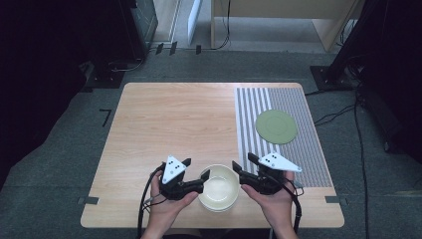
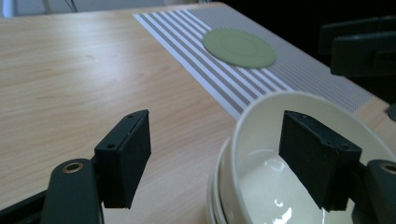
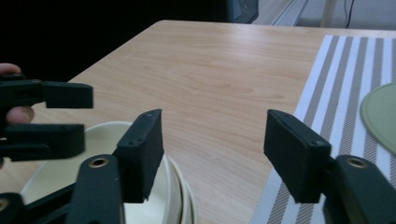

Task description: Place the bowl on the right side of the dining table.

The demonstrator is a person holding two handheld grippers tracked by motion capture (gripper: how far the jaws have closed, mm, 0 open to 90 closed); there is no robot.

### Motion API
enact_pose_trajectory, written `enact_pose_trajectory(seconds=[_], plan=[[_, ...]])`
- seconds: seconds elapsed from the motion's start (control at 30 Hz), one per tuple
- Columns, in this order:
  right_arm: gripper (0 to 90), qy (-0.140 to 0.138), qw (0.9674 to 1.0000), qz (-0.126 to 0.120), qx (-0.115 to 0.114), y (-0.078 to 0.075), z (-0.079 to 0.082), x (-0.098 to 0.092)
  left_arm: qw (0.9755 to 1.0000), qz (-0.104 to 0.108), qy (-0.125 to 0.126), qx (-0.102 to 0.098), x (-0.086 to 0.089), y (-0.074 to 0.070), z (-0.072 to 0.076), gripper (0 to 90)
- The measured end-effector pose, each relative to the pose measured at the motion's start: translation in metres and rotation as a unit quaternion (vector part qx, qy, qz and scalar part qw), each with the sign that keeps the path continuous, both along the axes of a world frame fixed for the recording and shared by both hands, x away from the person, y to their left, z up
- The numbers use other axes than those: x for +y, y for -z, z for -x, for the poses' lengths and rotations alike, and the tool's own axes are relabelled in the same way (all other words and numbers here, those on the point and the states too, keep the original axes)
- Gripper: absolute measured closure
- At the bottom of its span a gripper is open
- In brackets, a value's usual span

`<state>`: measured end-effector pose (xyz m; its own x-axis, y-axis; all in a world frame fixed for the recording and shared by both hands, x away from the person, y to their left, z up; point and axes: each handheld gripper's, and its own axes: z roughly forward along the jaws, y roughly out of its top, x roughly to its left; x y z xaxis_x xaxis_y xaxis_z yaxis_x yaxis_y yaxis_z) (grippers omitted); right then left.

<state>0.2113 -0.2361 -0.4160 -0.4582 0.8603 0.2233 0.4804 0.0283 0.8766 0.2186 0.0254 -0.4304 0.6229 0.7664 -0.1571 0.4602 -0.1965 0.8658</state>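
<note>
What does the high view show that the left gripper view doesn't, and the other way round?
High view: the whole table, the person's left hand and right hand, cables on the floor. Left gripper view: close up, the left tool straddles the rim of the bowl without pressing it; a second rim lies beneath. Both: bowl, green plate, striped mat.

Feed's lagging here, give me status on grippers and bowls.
Left gripper open, jaws straddling the near rim of the stacked cream bowls. Right gripper open at the opposite rim, no grip. Round green plate on striped mat, clear of work.
</note>
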Motion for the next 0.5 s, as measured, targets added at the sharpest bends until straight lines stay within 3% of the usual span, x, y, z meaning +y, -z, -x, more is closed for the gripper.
enact_pose_trajectory(seconds=[0.13,0.27,0.33,0.5], plan=[[42.8,-0.008,0.9999,-0.004,0.011,0.007,0.002,0.004,0.9996,-0.015,0.016,0.016,-0.007,0.009,0.002,28.8],[45.3,-0.015,0.9998,-0.005,0.013,0.009,0.003,0.006,0.9994,-0.02,0.023,0.015,-0.01,0.014,0.004,36.3],[49.0,-0.021,0.9997,-0.004,0.012,0.011,0.004,0.009,0.999,-0.034,0.024,0.017,-0.013,0.017,0.005,45.9],[54.9,-0.028,0.9992,-0.024,0.012,0.014,0.005,0.008,0.9989,-0.039,0.025,0.003,-0.015,0.019,0.006,65.0]])
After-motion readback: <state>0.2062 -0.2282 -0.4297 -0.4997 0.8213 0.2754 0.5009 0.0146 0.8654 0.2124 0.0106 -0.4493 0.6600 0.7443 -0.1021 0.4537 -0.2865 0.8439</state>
